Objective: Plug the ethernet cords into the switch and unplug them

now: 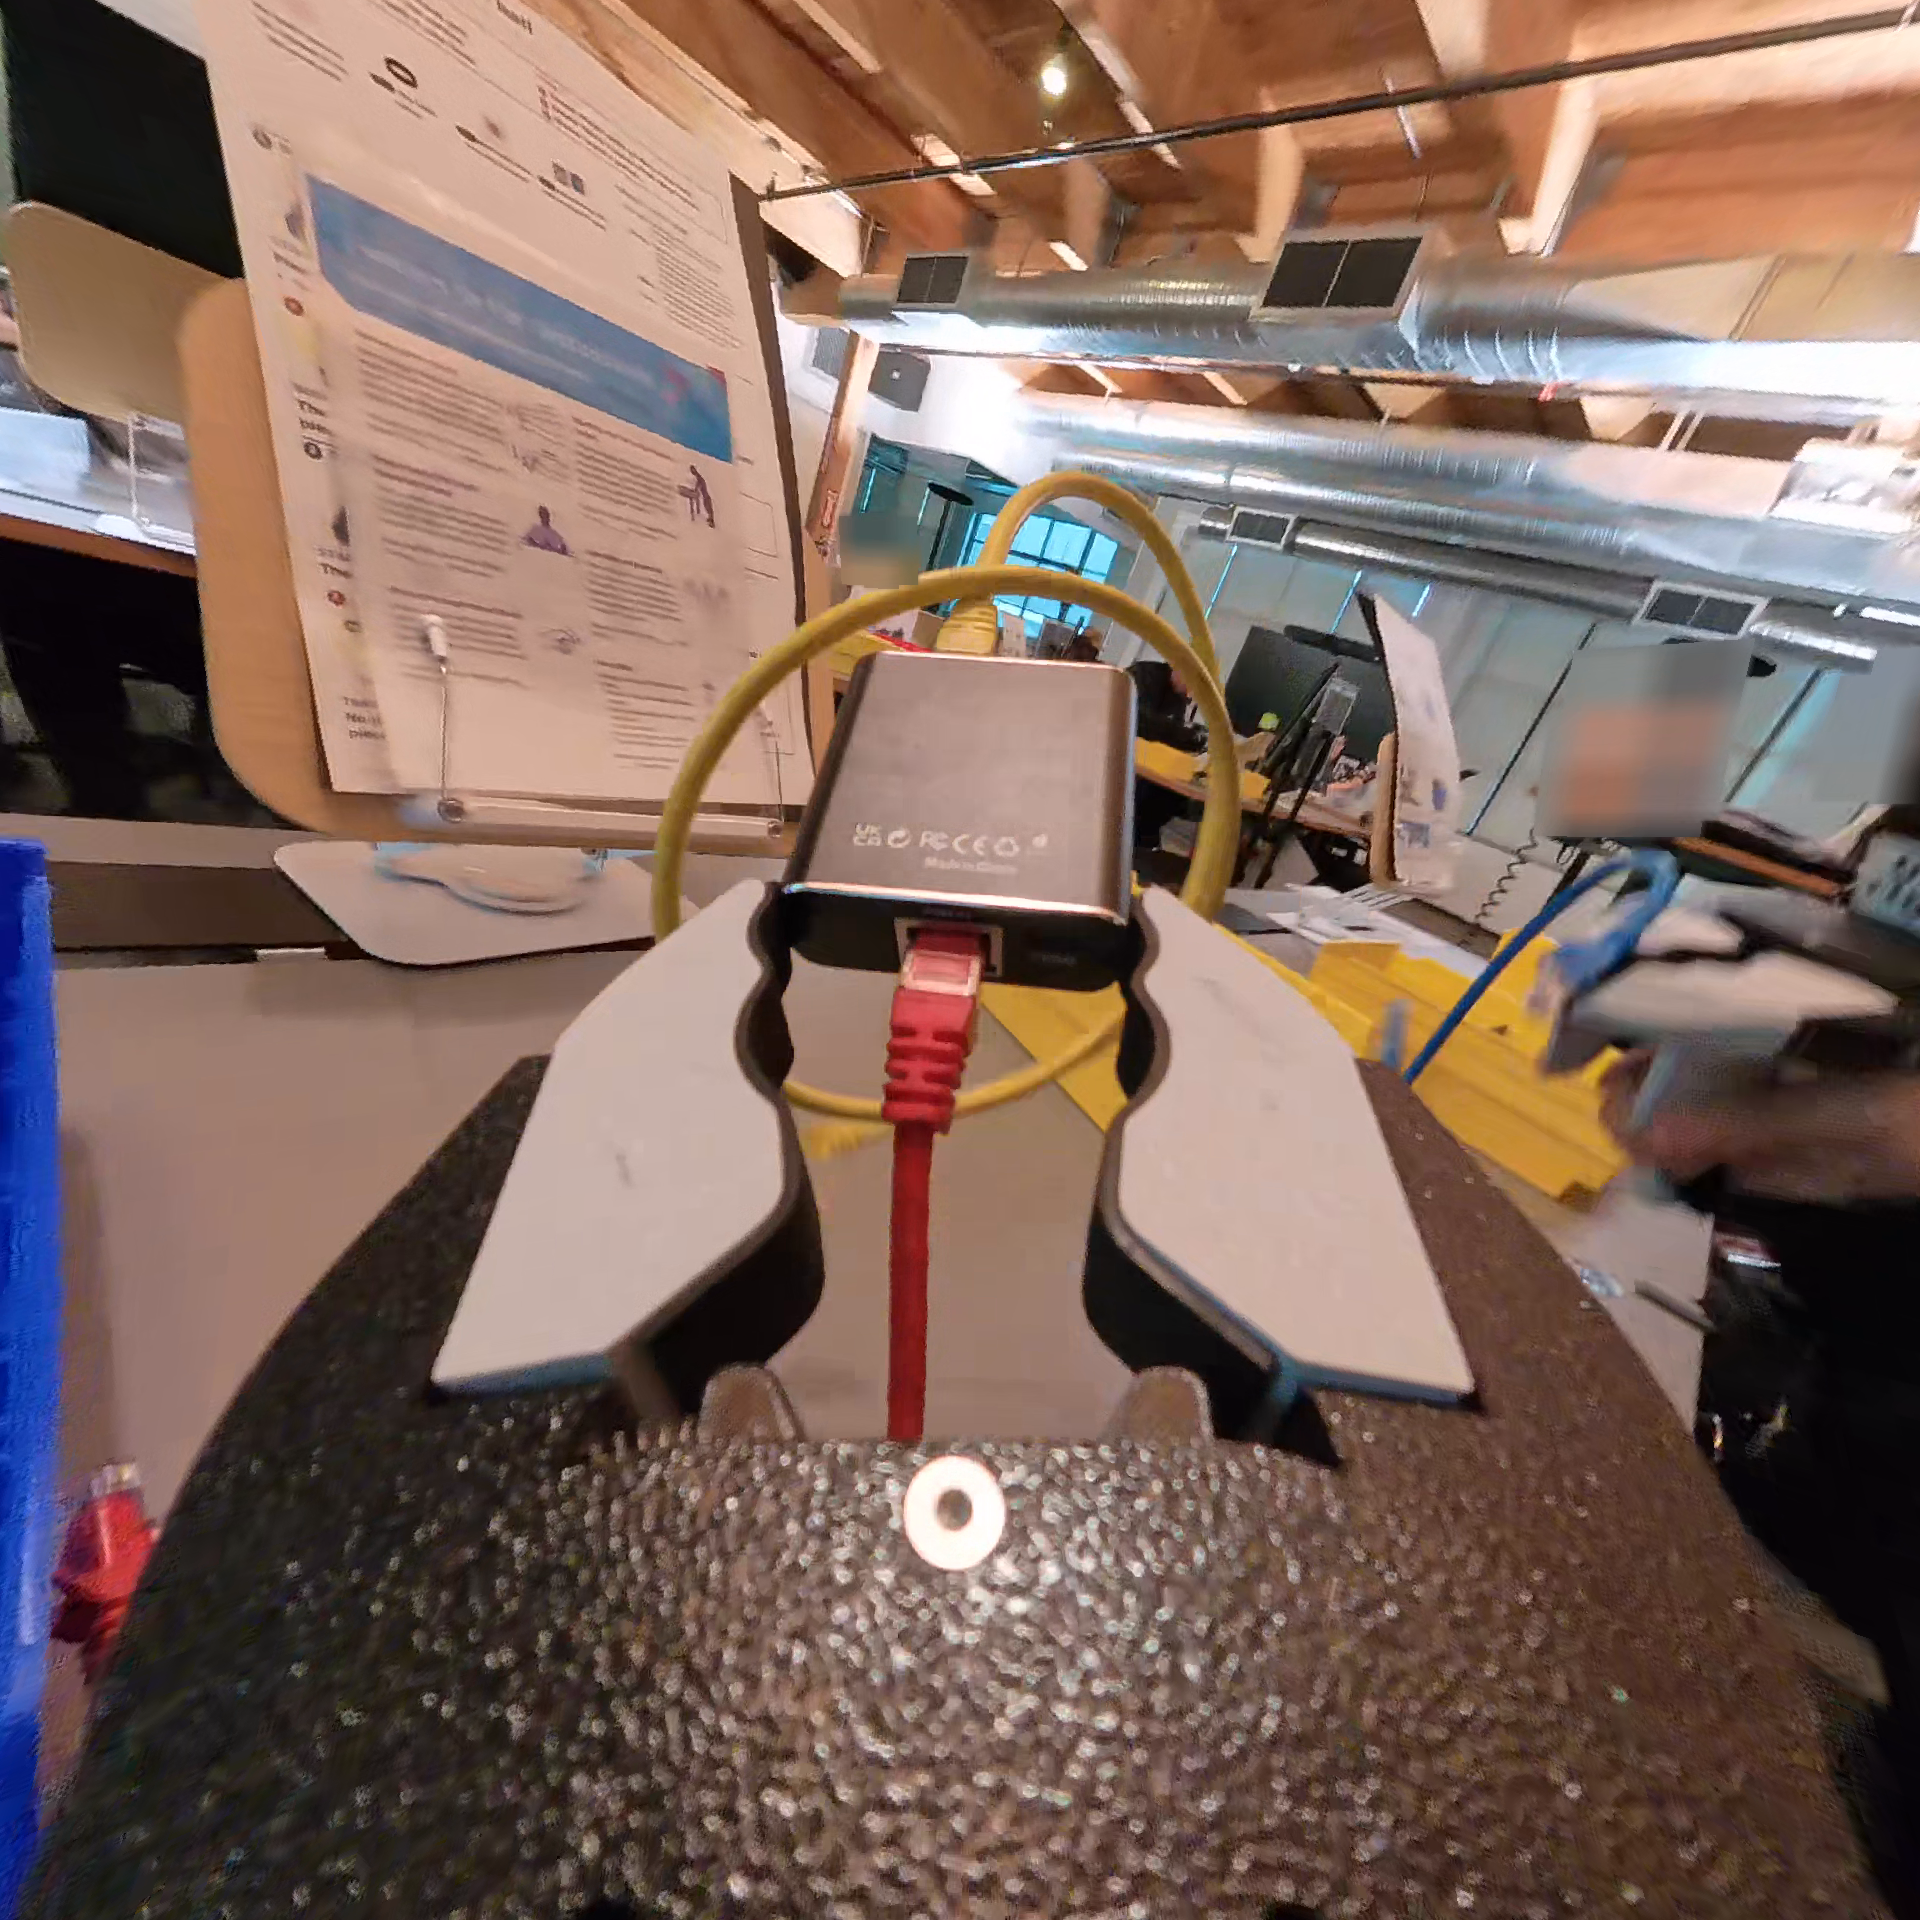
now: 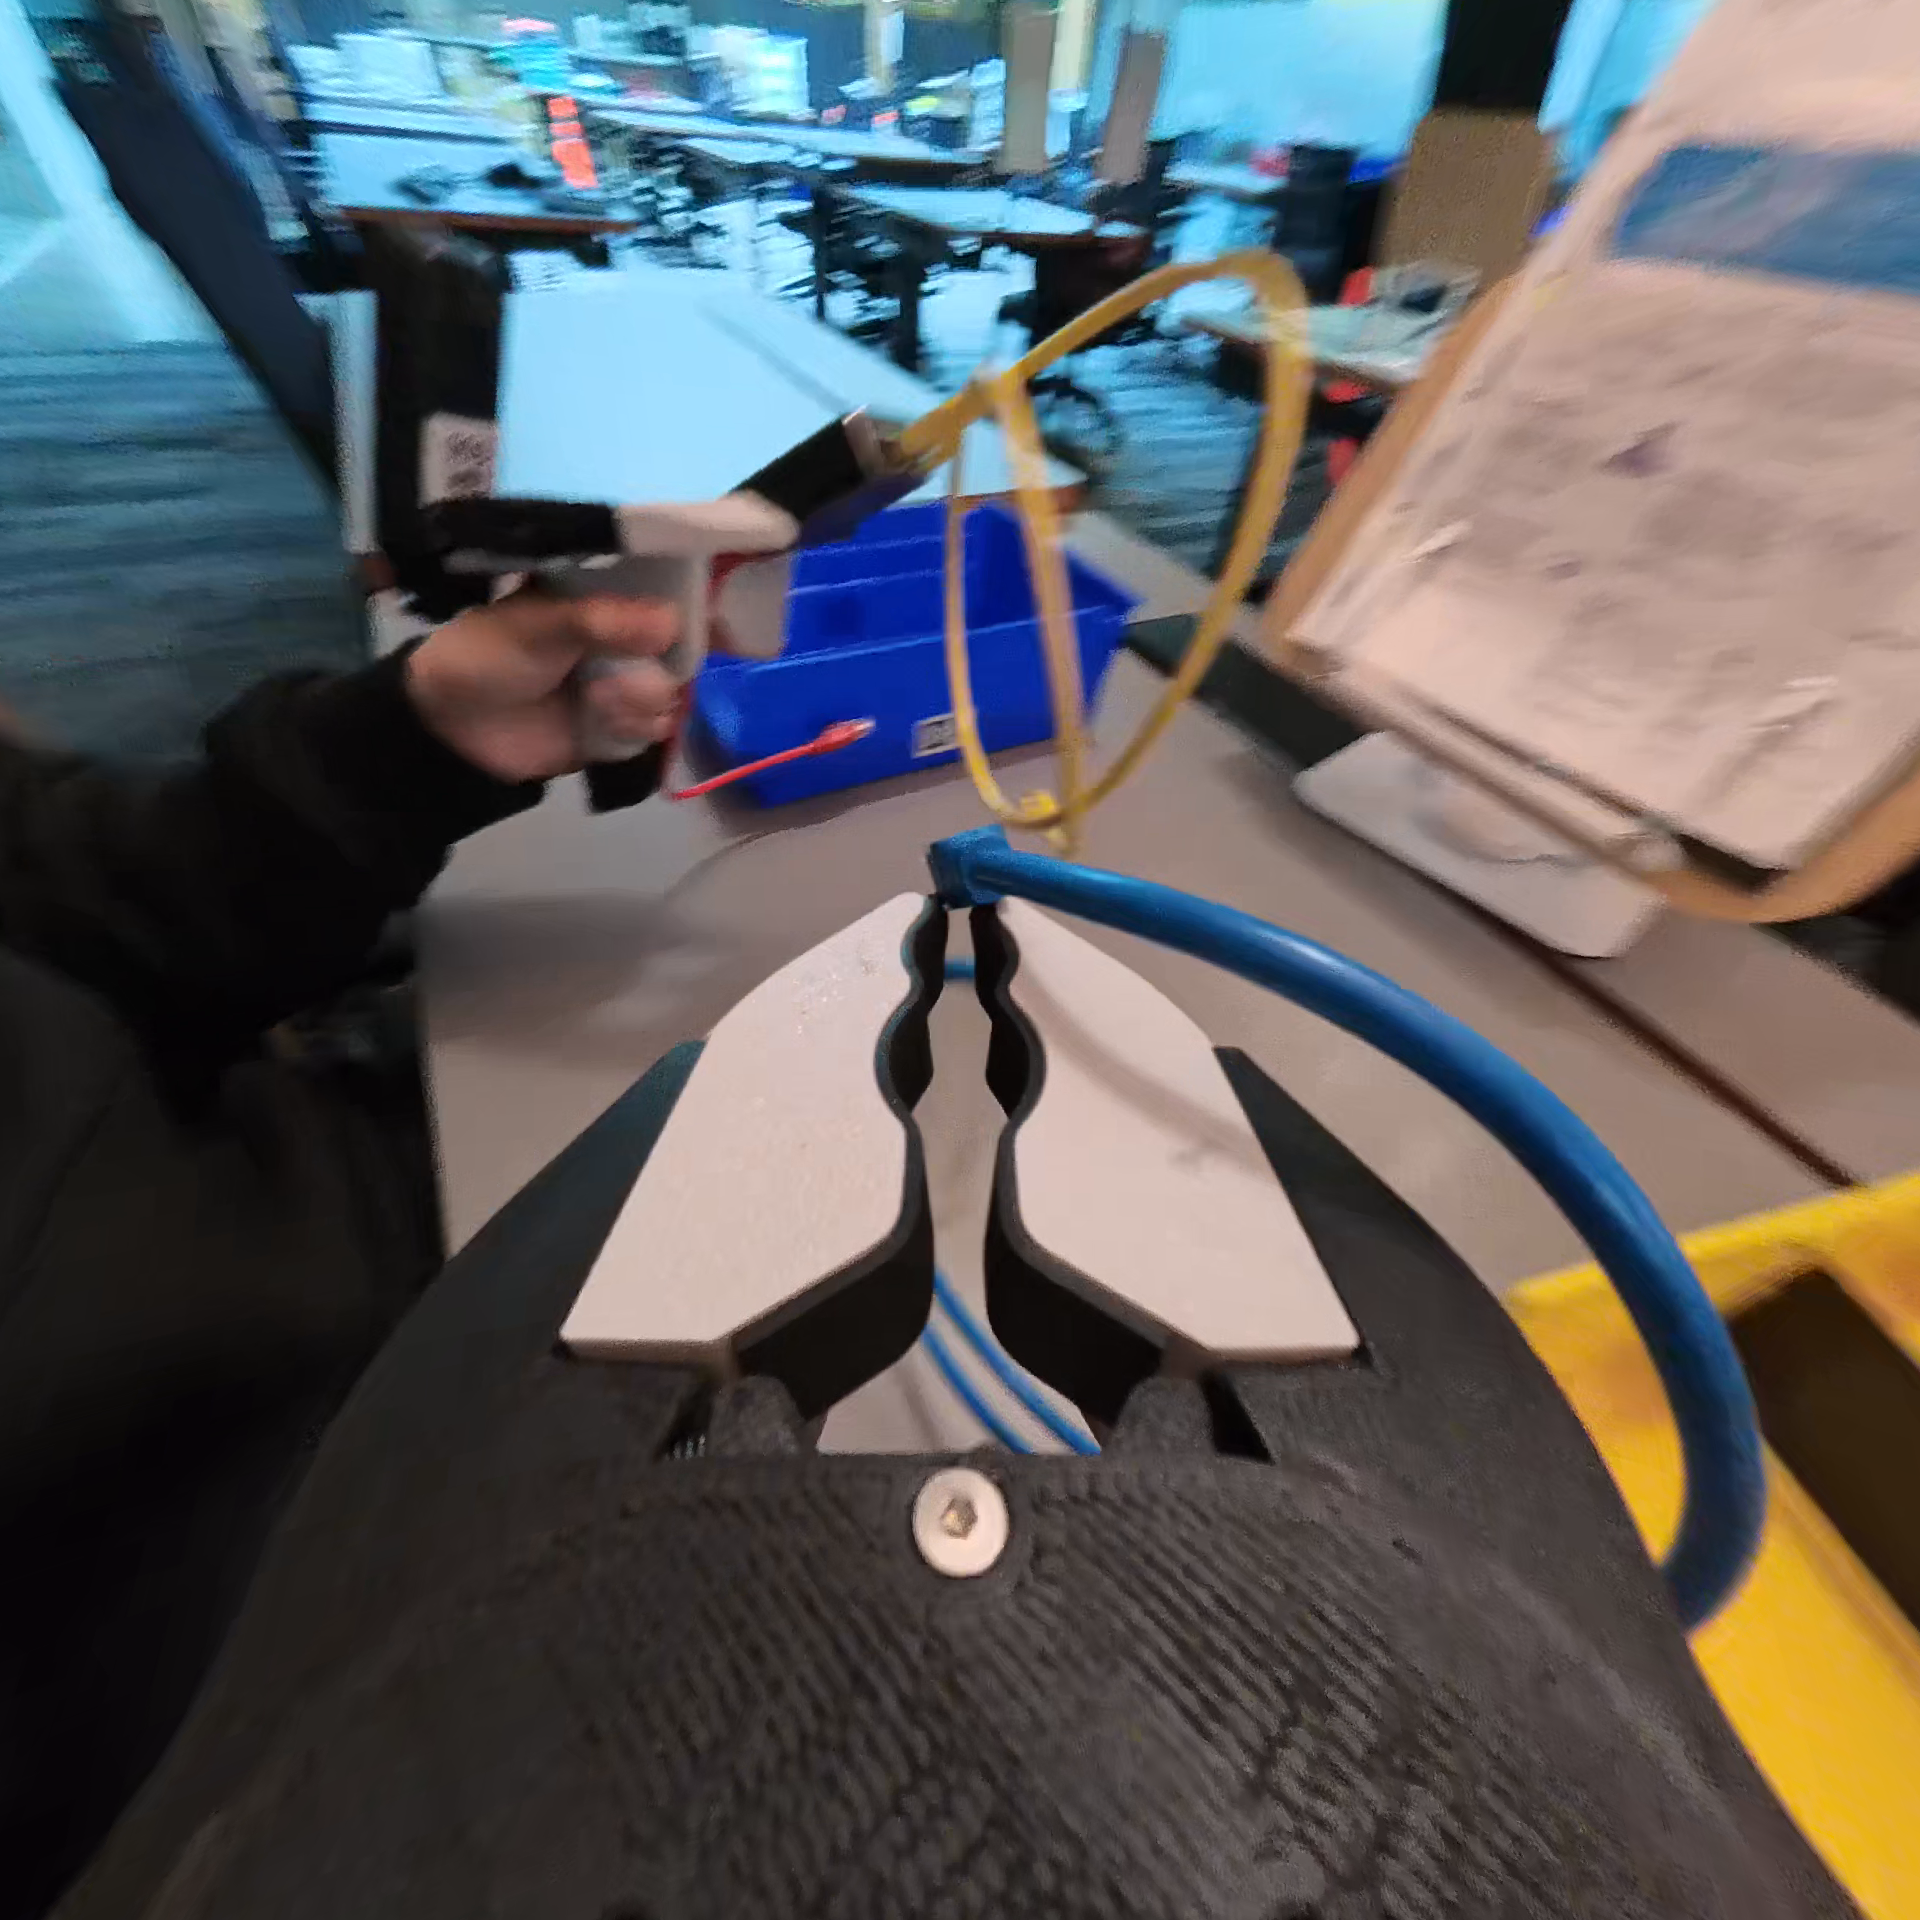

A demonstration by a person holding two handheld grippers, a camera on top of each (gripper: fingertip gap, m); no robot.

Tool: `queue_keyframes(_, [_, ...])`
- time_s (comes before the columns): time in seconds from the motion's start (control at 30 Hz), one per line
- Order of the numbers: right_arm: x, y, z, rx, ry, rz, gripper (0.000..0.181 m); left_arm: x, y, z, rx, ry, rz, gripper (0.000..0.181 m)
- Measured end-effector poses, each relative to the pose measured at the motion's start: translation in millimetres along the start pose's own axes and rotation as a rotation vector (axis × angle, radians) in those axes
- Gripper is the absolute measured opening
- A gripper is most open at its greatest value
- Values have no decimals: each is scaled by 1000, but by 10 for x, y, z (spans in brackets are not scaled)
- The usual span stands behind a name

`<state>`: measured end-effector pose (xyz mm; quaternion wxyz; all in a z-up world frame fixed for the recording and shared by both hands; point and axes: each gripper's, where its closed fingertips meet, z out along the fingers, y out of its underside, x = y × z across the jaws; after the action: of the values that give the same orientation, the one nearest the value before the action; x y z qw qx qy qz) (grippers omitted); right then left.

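Observation:
My left gripper (image 1: 954, 935) is shut on a small grey switch (image 1: 966, 790) and holds it up above the table. A red ethernet cord (image 1: 920, 1049) is plugged into its near port and runs back between my fingers. A yellow cord (image 1: 1039, 613) is plugged into its far end and loops around it. My right gripper (image 2: 958, 906) is shut on the plug end of a blue cord (image 2: 1455, 1049), which arcs right and down. The right gripper with the blue cord (image 1: 1621, 935) also shows at the right of the left wrist view. The left gripper (image 2: 831, 468) with the yellow loop (image 2: 1143, 540) shows in the right wrist view.
A grey table (image 1: 312, 1091) lies below. A blue bin (image 2: 904, 665) stands at its far side, a yellow bin (image 2: 1766, 1455) at the right. A paper sheet on a clear stand (image 1: 520, 416) rises behind. A red plug (image 2: 842, 736) lies by the blue bin.

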<state>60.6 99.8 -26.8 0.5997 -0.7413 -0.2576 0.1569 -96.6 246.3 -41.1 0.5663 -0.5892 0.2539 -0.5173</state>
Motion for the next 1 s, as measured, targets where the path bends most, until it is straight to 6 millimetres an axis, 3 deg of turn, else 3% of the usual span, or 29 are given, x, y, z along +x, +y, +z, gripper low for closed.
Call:
queue_keyframes(0.13, [618,-305,-338,-35,199,-99,3,-17,119,56,-32,-1,34,60])
queue_keyframes(0.23, [1064,-316,-442,-117,251,-97,2,-32,221,100,-64,10,12,60])
queue_keyframes(0.37, [1664,-33,-470,-235,309,-16,1,-28,300,132,-87,17,17,60])
queue_keyframes(0.47, [1994,346,-390,-304,306,109,0,-23,327,143,-92,24,28,60])
queue_keyframes(0.57, [2113,712,-217,-316,235,280,0,-39,365,156,-106,19,33,60])
queue_keyframes(0.63, [2288,983,-169,-353,289,350,0,-48,391,163,-115,18,36,60])
queue_keyframes(0.77, [2513,1641,-234,-546,376,539,0,-88,457,181,-131,9,36,60])
queue_keyframes(0.83, [2491,1624,-208,-499,371,561,2,-103,495,182,-143,7,48,60])
queue_keyframes(0.9, [2387,1435,-140,-391,347,548,21,-122,524,184,-156,0,66,60])
queue_keyframes(1.0, [2056,1108,-56,-255,294,503,53,-119,553,193,-165,8,79,60])
